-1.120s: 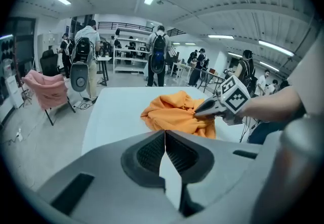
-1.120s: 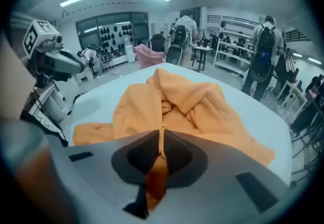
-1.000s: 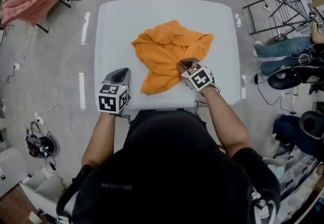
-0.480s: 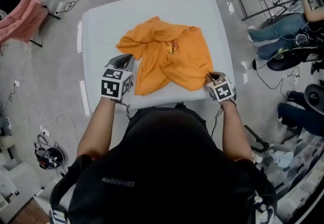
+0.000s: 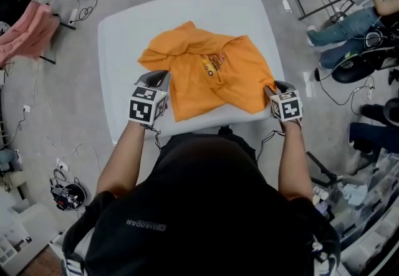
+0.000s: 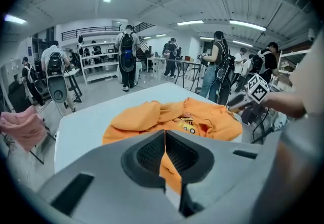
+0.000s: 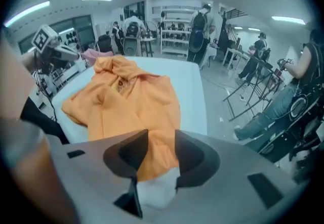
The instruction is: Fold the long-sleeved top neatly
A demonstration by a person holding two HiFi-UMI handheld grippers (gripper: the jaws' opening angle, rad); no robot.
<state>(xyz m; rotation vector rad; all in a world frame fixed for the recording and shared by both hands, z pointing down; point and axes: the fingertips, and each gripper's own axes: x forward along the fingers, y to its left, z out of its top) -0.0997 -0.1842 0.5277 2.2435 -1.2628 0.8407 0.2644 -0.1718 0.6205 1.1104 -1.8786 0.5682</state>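
Near edge of bench (image 5: 124, 38): left tool (image 5: 159, 75) at 7 o'clock, jaws closed together, tips at the near-left edge of the orange long-sleeved top (image 5: 212, 72). Right tool (image 5: 272, 89) at 5 o'clock, jaws apart, just been opening, near-right corner of the top lying loose between them. Farther in: top spread crumpled across bench centre, printed graphic facing up, fabric bunched toward 11 o'clock.

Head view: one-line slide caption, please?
Orange top crumpled on white table; left gripper shut at its near edge, right gripper just opened, hem corner between its jaws.
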